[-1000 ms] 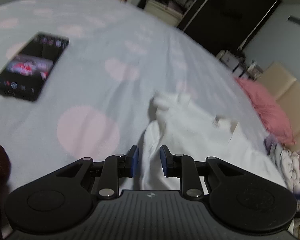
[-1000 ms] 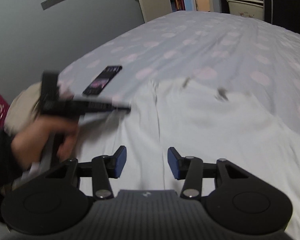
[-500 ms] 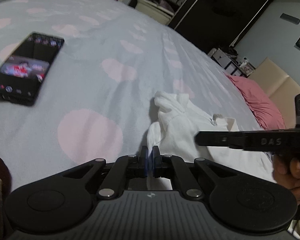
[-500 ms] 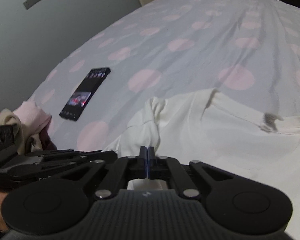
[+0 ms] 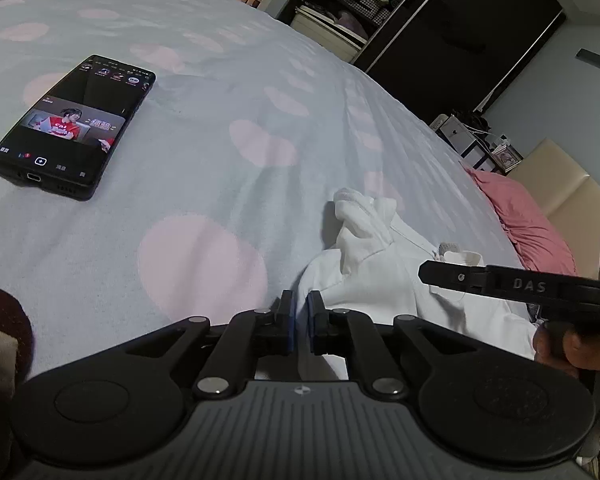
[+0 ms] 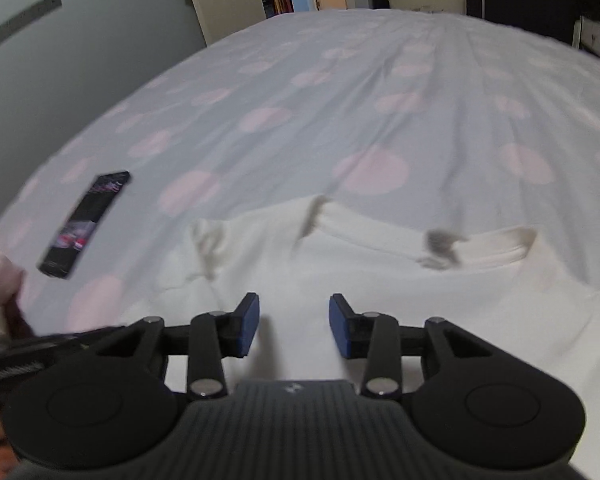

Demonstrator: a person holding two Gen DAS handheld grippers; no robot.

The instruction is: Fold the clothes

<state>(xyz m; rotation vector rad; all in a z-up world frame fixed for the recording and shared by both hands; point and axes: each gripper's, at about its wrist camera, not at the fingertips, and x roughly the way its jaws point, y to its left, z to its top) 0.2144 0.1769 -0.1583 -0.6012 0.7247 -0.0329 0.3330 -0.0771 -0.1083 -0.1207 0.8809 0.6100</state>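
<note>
A white shirt (image 5: pixel 380 280) lies on the bed, collar (image 6: pixel 440 240) away from me, with a bunched sleeve (image 5: pixel 360 212) at its left shoulder. My left gripper (image 5: pixel 299 320) is shut on the shirt's left edge, a sliver of white cloth showing between its blue pads. My right gripper (image 6: pixel 294 328) hovers open just above the shirt's chest with nothing between its fingers. In the left wrist view its black body (image 5: pixel 500 284) reaches in from the right, held by a hand (image 5: pixel 572 352).
The bed sheet (image 6: pixel 340 100) is light blue with pink dots. A lit black phone (image 5: pixel 72 128) lies on it left of the shirt. A pink pillow (image 5: pixel 528 224) and beige headboard sit far right. Dark wardrobes (image 5: pixel 440 28) stand behind the bed.
The left gripper closed on the shirt's edge and still holds it. The right gripper shut half a second ago, has since opened, and now faces the collar.
</note>
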